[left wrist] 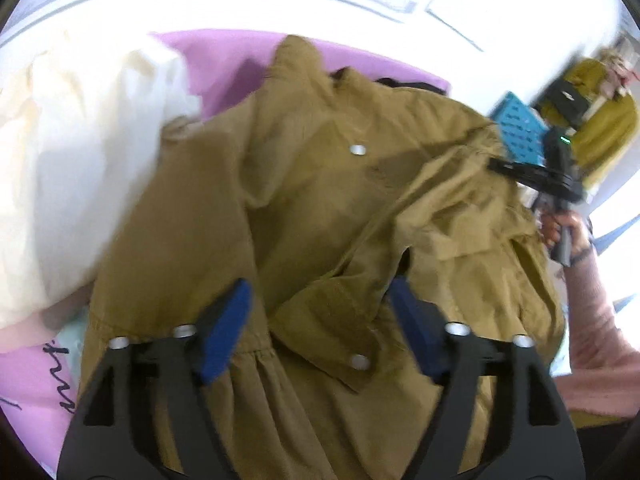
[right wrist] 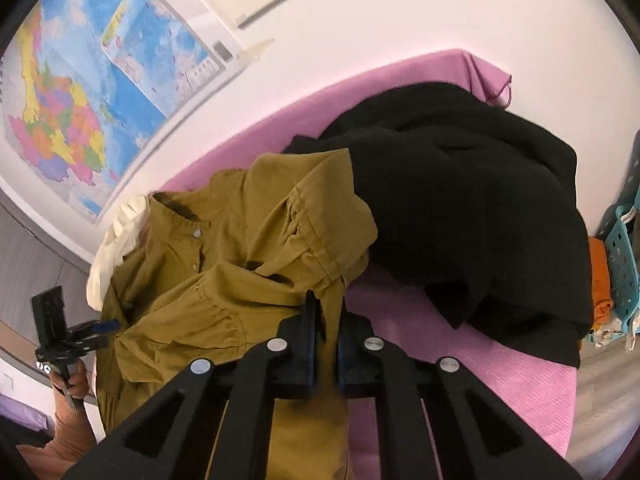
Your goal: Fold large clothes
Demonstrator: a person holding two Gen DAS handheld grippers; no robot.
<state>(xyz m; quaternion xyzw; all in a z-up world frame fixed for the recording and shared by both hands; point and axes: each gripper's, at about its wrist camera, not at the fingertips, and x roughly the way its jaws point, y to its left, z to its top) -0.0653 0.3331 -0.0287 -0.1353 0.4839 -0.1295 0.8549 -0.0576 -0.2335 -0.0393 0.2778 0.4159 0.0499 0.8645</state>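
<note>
Two grippers work one olive-brown cotton shirt with silver snap buttons (left wrist: 320,208), which lies rumpled on the pink ribbed mat (right wrist: 500,364) beside a black garment (right wrist: 472,208). The right gripper (right wrist: 326,344) is clamped on a fold of the shirt's edge and angled down; it should probably draw that fold taut and flat before laying it over. The left gripper (left wrist: 320,320) hovers over the shirt's front, tilted steeply down, jaws wide apart and holding nothing.
</note>
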